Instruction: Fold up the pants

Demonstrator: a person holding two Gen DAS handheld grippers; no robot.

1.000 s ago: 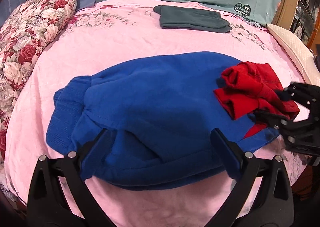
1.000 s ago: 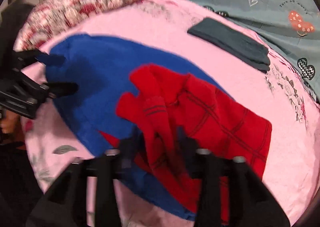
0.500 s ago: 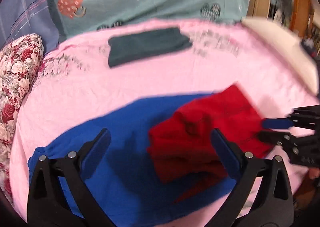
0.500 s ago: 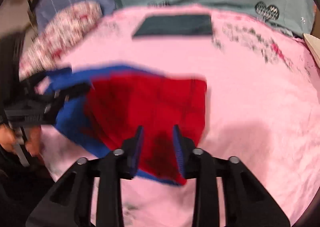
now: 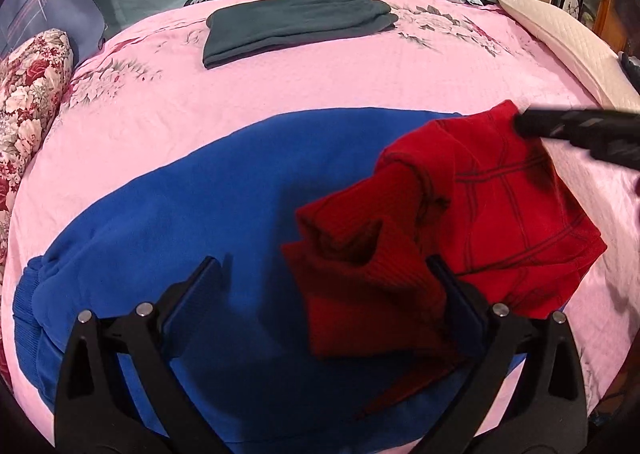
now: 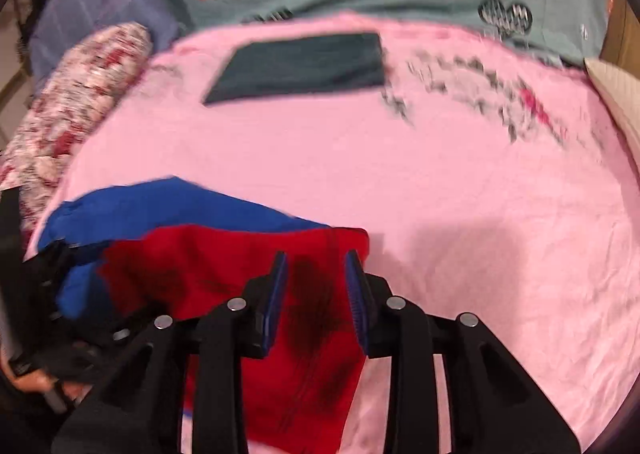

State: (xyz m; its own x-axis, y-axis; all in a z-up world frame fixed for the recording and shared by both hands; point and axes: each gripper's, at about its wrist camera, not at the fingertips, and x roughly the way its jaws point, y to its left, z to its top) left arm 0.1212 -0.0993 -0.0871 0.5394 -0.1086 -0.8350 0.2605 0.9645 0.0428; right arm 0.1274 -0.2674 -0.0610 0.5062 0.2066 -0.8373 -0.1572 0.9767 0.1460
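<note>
- Floral bolster (image 5: 28, 102) at the far left edge of the bed; it sits lower and further left in the left wrist view than one second ago, when it filled the upper-left corner.
- Pink sheet (image 5: 280, 94) covers the bed; a wider bare stretch of it now shows beyond the garments than one second ago.
- Blue pants (image 5: 180, 222) lie flat on the sheet, left of centre, ribbed cuff toward the left edge. One second ago they filled the middle of the view; now they sit lower and more to the left.
- Left gripper (image 5: 326, 278): jaws wide apart above the blue pants, right finger (image 5: 460, 306) against the edge of the red cuff, nothing clamped. Same spread as one second ago.
- Folded dark green garment (image 5: 296, 26) at the far side of the bed, larger in view than before.
- Red pants (image 5: 480, 214) lie bunched on the right end of the blue pants, ribbed cuff toward the left gripper. One second ago they were a small heap at the right edge; now they are spread wider and nearer the middle.
- Right gripper (image 6: 316, 274): jaws narrowly apart and opening, red fabric between them; I cannot tell whether the pads press it. One second ago the jaws stood wider.
- Cream pillow (image 5: 560, 42) at the far right edge.
</note>
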